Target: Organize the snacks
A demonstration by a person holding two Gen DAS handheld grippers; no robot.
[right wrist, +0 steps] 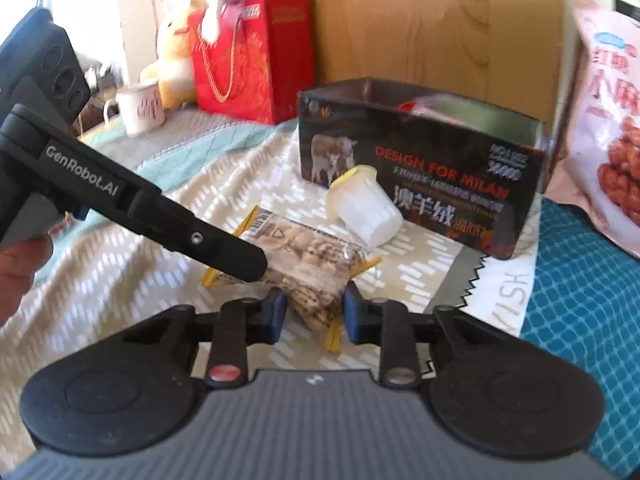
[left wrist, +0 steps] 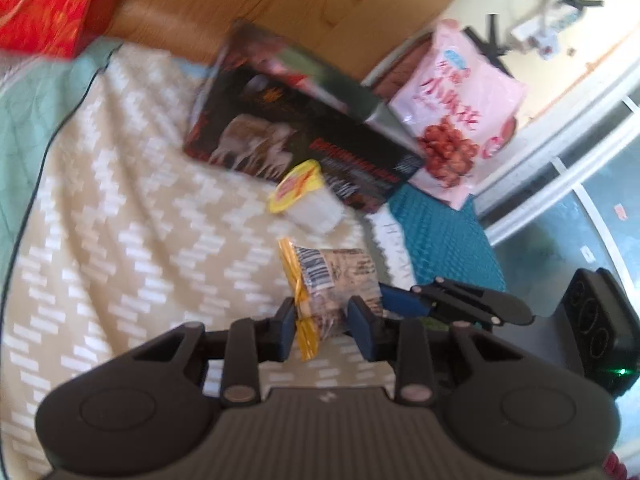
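Note:
A clear snack packet with yellow ends [left wrist: 334, 280] [right wrist: 308, 256] lies on the patterned cloth. My left gripper [left wrist: 326, 330] has its fingers either side of one end of the packet; whether they pinch it is unclear. My right gripper [right wrist: 314, 312] has its fingers either side of the other end, also unclear. The left gripper's arm [right wrist: 160, 216] crosses the right wrist view. A jelly cup with a yellow lid [left wrist: 308, 200] [right wrist: 366, 204] lies on its side against a black open box [left wrist: 304, 136] [right wrist: 424, 168]. A pink snack bag [left wrist: 456, 112] [right wrist: 608, 120] leans to the box's right.
A red gift bag [right wrist: 248, 56] [left wrist: 44, 4], a white mug [right wrist: 140, 108] and a plush toy [right wrist: 176, 52] stand at the back left. A wooden panel [right wrist: 440, 20] rises behind the box. A teal mat [right wrist: 580, 300] lies at the right.

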